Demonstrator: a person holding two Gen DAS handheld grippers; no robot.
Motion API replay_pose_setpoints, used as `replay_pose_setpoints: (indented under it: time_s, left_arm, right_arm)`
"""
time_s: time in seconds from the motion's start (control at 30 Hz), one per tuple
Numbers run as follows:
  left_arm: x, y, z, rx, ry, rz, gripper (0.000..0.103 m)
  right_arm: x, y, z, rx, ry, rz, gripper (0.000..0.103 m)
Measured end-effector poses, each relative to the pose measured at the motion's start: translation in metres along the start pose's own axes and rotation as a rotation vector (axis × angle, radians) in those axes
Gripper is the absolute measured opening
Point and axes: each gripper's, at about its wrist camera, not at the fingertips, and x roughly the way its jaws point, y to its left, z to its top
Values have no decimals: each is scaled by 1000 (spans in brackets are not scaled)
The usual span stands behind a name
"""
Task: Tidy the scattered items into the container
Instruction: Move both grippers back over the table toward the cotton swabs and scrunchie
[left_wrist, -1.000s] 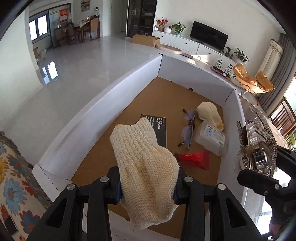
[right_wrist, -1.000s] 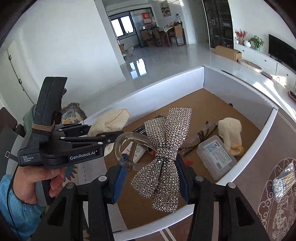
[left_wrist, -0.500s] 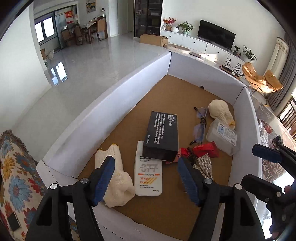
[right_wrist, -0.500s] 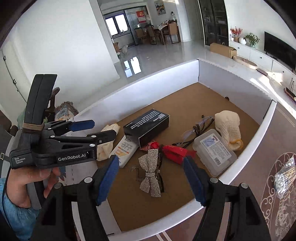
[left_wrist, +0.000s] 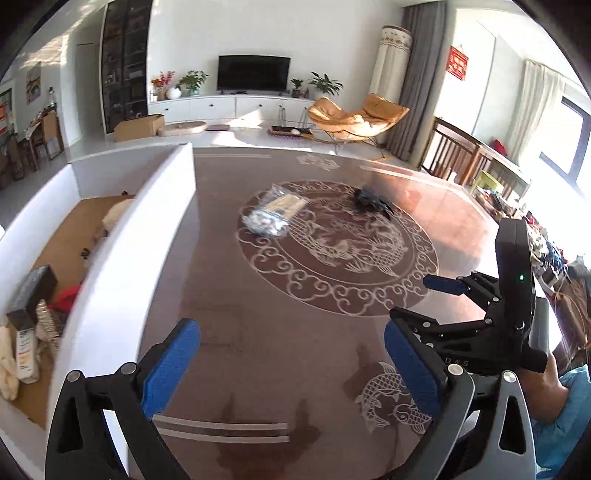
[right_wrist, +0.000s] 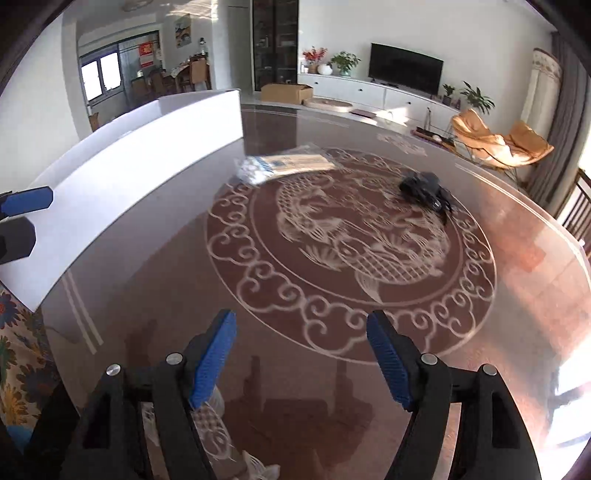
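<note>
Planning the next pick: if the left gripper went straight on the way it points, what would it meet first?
Probably the clear bag of cotton swabs; the left gripper is open, with bare tabletop between. Depth is uncertain.

A: Left gripper (left_wrist: 291, 365)?
B: Jaws wide apart, nothing between, above the table (left_wrist: 280, 332).
A: Relative to the white container (left_wrist: 122, 236)?
B: Just right of its wall. Cotton-swab bag (left_wrist: 275, 215) and black bundle (left_wrist: 369, 199) lie further right, on the table.
</note>
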Motion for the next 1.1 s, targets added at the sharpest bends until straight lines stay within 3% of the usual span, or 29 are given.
replay_pose_setpoints:
  time_s: [0.13, 0.27, 0.47, 0.83, 1.1]
  left_arm:
    - [63, -50, -2, 89, 8, -3, 102]
    - [92, -70, 5, 100, 11, -33, 102]
    - [115, -75, 5, 103, 50, -27, 102]
    - [122, -56, 4, -2, 72, -60, 102]
    - [125, -64, 4, 53, 97, 8, 102]
  right_arm:
    - [-6, -66, -33, 143, 20, -73, 74]
    - [-5, -95, -46, 212, 4, -103, 74]
    - [3, -86, -39, 187, 24, -118, 83]
    - [5, -82, -39, 185, 26, -113, 85]
    - [5, -82, -39, 185, 26, -114, 85]
